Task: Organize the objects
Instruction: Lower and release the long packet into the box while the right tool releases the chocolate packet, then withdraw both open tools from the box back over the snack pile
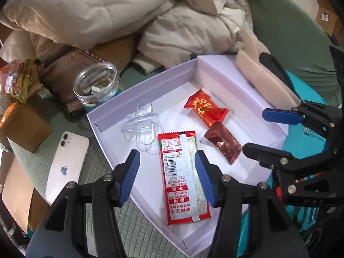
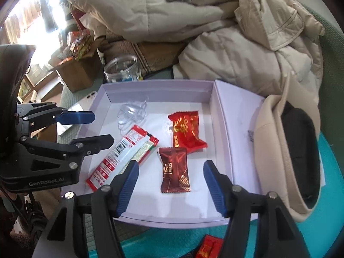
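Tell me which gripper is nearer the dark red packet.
Right. The right gripper is open with the dark red packet between its fingers; the left gripper straddles the long sachet beside it.

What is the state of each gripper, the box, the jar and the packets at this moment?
left gripper: open, above the long packet
right gripper: open, above the dark red packet
white box: open, no lid on it
long red-and-white packet: sealed, flat in the box
dark red packet: sealed, flat
bright red packet: sealed, flat
clear plastic jar: lidless, upright
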Motion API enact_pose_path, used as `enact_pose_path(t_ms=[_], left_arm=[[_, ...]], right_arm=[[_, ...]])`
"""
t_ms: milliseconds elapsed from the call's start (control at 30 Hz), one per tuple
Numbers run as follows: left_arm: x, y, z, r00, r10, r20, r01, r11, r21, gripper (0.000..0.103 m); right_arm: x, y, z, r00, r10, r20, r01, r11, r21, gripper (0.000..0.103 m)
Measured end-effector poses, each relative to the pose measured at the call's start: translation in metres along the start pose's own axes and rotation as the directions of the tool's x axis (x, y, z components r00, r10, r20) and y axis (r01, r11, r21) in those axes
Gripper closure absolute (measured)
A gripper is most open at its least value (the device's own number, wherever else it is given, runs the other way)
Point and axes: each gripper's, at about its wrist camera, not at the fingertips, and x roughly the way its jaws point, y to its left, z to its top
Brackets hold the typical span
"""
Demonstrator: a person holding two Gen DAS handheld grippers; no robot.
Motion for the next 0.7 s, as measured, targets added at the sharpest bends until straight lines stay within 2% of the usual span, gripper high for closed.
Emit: enact_pose_path(t_ms=[233, 633, 700], left_arm=[[-0.029, -0.005, -0.002, 0.998, 0.021, 0.057, -0.022, 1.000, 0.006, 0.048], [-0.071, -0.007, -0.016, 0.993, 0.039, 0.111, -0.037, 0.999, -0.027, 0.048], [-0.079, -0.008, -0.019, 0.992, 0.043, 0.123, -0.039, 0.999, -0.030, 0.048]], right_arm=[[-0.022, 0.005, 0.002, 0.999, -0.032, 0.040, 0.032, 0.999, -0.002, 0.038], [-0.060, 0.018, -0.006, 0.993, -0.059, 0.099, 0.060, 0.998, -0.007, 0.038], [-0.068, 0.020, -0.009, 0.992, -0.057, 0.110, 0.058, 0.998, -0.003, 0.035]])
